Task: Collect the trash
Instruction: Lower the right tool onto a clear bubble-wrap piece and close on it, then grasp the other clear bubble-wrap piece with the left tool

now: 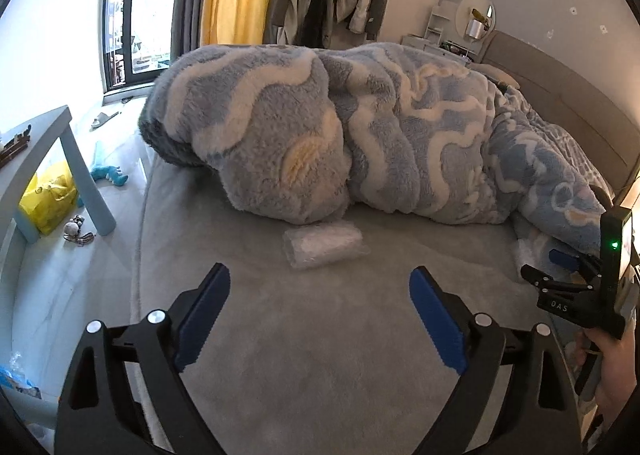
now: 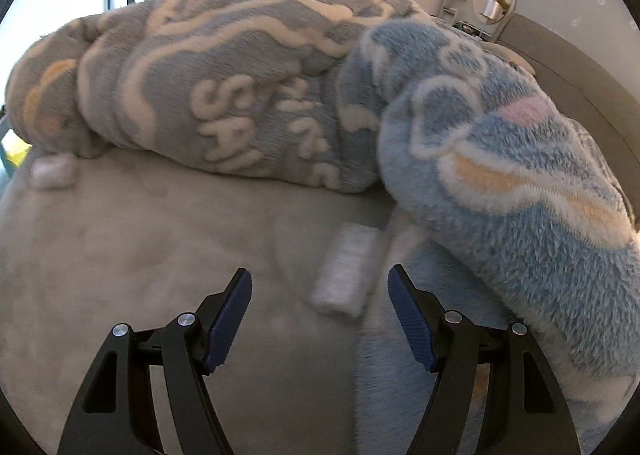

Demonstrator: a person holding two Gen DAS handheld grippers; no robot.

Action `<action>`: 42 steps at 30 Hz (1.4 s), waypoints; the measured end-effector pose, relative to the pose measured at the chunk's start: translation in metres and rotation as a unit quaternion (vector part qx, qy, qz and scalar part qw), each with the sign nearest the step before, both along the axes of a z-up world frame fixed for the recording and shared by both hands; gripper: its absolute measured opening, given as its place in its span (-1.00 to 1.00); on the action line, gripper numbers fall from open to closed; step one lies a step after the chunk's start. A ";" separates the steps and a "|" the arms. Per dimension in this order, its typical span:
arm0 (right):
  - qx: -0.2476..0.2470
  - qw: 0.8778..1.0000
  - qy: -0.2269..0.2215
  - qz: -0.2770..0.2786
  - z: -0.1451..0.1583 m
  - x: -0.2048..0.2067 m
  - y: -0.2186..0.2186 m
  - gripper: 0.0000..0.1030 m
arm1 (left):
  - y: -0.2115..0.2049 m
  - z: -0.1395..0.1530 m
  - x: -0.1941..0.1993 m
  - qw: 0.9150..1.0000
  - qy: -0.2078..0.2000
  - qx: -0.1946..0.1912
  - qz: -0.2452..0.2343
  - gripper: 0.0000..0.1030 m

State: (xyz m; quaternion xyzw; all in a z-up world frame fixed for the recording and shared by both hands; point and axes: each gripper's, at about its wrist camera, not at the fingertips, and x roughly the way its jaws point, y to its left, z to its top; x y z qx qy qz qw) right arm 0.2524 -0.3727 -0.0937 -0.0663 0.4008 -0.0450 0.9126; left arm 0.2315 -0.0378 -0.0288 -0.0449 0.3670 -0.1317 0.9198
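**Both grippers wide over the bed, plastic wrappers ahead**

Black arms and blue pads of the left gripper (image 1: 320, 287) nearest the lens, spread wide with nothing between them, hanging over the grey bed sheet (image 1: 320, 355). Just ahead of the pads, slightly left of centre: a clear crumpled plastic wrapper (image 1: 325, 247), lying flat on the sheet and touching the lower edge of the bundled blue-and-cream fleece blanket (image 1: 360, 127) beyond it. Far to the left and below, on the floor: a pale blue desk (image 1: 76, 159) with a yellow bag (image 1: 48, 195) under it, and a turquoise toy (image 1: 110, 175) beside its leg. Far to the right, the right gripper (image 1: 560, 267) held in a hand (image 1: 616, 371).

From the right wrist view, right gripper (image 2: 320, 287) partly open, gripping nothing. A second white plastic wrapper (image 2: 347, 271), blurred, directly ahead between the fingertips' lines but beyond them, untouched, close against the blanket's (image 2: 500, 175) fold to the right. Far ahead-left, the first wrapper (image 2: 52, 171) at the blanket's edge.
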 end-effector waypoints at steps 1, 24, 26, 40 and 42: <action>0.000 1.000 0.003 -0.002 -0.003 0.004 -0.003 0.39 | -0.002 -0.002 0.002 1.000 0.002 0.001 -0.002 0.82; 0.003 0.998 0.002 0.055 -0.012 0.056 -0.008 -0.39 | -0.027 -0.034 0.050 0.999 0.037 -0.004 0.007 0.84; 0.017 0.997 -0.015 0.074 -0.002 0.057 -0.001 -0.39 | -0.030 -0.036 0.055 0.999 0.039 -0.001 0.011 0.84; 0.097 0.981 -0.034 0.164 0.019 0.046 0.026 -0.38 | -0.039 -0.054 0.076 0.996 0.058 0.033 0.061 0.71; 0.094 0.981 -0.029 0.167 0.018 0.029 0.029 -0.38 | -0.037 -0.057 0.079 0.995 0.066 0.031 0.065 0.58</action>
